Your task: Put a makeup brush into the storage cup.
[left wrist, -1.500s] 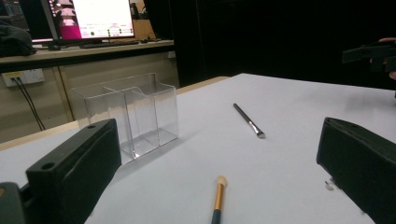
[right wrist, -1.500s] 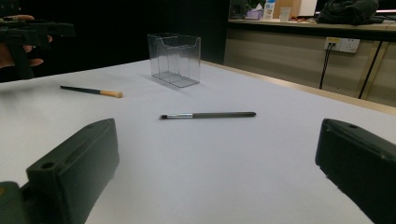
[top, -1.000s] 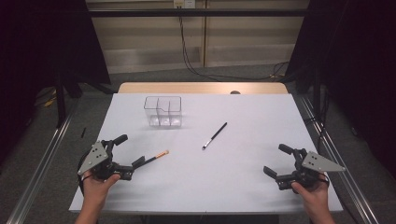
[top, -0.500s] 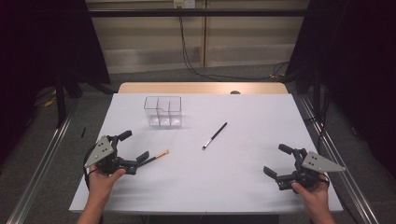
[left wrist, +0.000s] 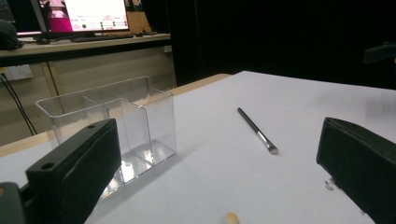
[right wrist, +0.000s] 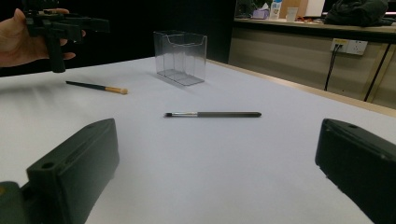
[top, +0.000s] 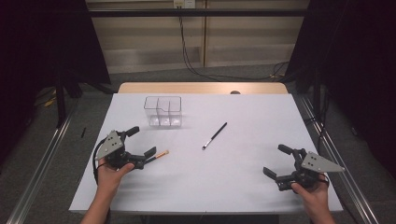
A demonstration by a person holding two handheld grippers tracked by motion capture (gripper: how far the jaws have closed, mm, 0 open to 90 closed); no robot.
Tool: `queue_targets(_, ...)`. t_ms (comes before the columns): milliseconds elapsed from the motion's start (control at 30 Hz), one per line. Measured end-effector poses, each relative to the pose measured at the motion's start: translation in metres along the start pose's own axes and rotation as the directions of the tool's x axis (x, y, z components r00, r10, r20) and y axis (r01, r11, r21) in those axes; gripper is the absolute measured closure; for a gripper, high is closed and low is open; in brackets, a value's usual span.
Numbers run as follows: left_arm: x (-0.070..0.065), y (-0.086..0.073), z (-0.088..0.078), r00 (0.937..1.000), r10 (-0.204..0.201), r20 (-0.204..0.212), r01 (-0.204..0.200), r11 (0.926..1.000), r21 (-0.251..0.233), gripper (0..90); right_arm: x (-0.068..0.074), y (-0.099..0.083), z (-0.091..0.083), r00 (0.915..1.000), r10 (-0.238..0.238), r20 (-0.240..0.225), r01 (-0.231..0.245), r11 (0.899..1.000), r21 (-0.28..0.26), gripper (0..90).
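Lifted since a second ago, left gripper hovers over the tan-tipped brush, jaws spread; right gripper rests on the counter, jaws spread.

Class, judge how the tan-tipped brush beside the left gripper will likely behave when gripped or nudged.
The tan-tipped brush looks thin and straight, so it is probably stiff and light. Its handle looks rounded, so it may roll on the smooth white table if nudged sideways. The open left gripper must probably close nearly fully to hold it.
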State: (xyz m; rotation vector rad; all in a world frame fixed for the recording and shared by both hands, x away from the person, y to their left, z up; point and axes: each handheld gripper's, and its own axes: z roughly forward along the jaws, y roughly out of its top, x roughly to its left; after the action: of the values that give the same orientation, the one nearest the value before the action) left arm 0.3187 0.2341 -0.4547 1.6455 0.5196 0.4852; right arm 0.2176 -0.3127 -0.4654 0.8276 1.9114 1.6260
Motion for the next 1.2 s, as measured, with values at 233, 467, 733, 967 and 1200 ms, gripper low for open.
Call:
queue_targets(233,0.003,0.002,-0.001,0.9998,0.003,0.018,-0.005,0.9977,0.068,0.0,0.0,0.0,0.0,1.0,0.006,0.0,-0.006,1.0,-0.004,0.0)
queue_targets(467,0.008,0.003,0.004,0.9995,-0.03,0.014,0.027,0.9853,0.169,0.0,0.0,0.0,0.0,1.0,0.006,0.002,-0.006,1.0,0.0,0.0)
queue_targets(733,0.011,0.003,0.011,0.9993,-0.033,0.017,0.027,0.9609,0.276,0.0,-0.001,0.0,-0.001,1.0,0.005,0.004,-0.005,1.0,-0.002,0.0)
queue_targets(967,0.014,0.007,0.017,0.9984,-0.049,0.027,0.036,0.9306,0.364,0.0,0.0,0.0,0.0,1.0,0.003,0.0,-0.003,1.0,-0.001,0.0)
queue_targets(1200,0.016,0.011,0.024,0.9986,-0.043,0.03,0.023,0.873,0.487,0.0,0.0,0.0,-0.001,1.0,0.007,0.001,-0.007,1.0,0.002,0.0)
